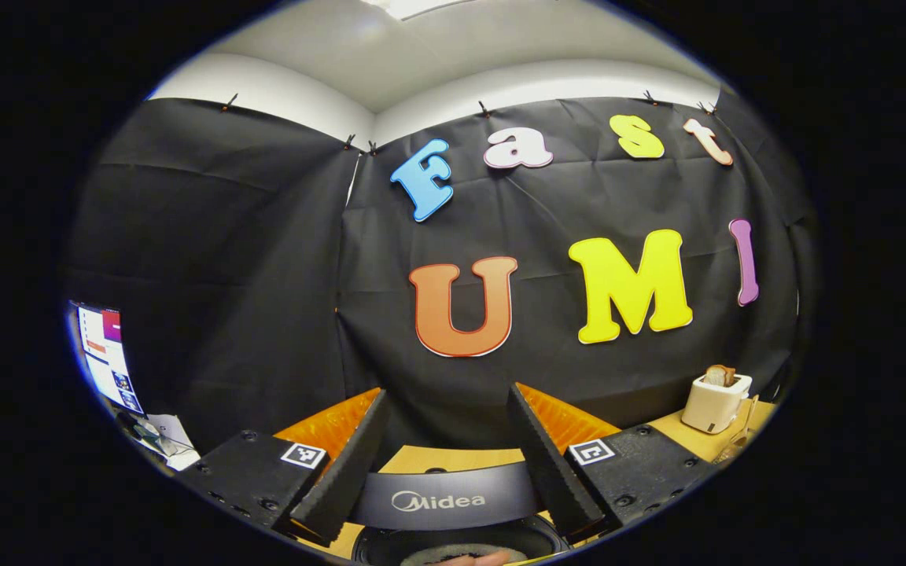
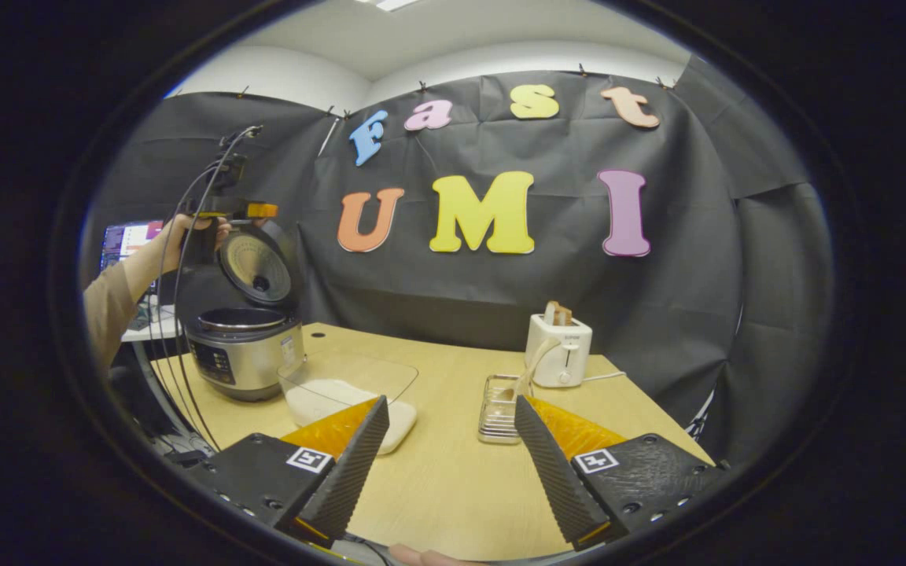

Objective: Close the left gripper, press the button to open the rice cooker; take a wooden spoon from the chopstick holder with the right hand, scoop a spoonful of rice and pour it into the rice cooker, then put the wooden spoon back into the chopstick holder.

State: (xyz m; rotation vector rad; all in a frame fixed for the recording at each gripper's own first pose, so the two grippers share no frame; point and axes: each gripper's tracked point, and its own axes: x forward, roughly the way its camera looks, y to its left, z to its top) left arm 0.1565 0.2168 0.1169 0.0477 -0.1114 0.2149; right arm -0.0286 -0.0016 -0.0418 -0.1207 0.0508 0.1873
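The silver rice cooker stands at the table's left end with its round lid swung up. A hand holds my left gripper just above that lid. In the left gripper view my left gripper is open, and the lid's dark branded edge lies between its fingers, with the pot's rim below. My right gripper is open and holds nothing, low over the table. Ahead of it a metal chopstick holder carries a pale wooden spoon. A clear container of white rice sits beside the cooker.
A white toaster with bread in it stands behind the holder, its cord trailing right; it also sits at the right of the left gripper view as the toaster. A monitor is at the far left. The wooden table runs to the cloth wall.
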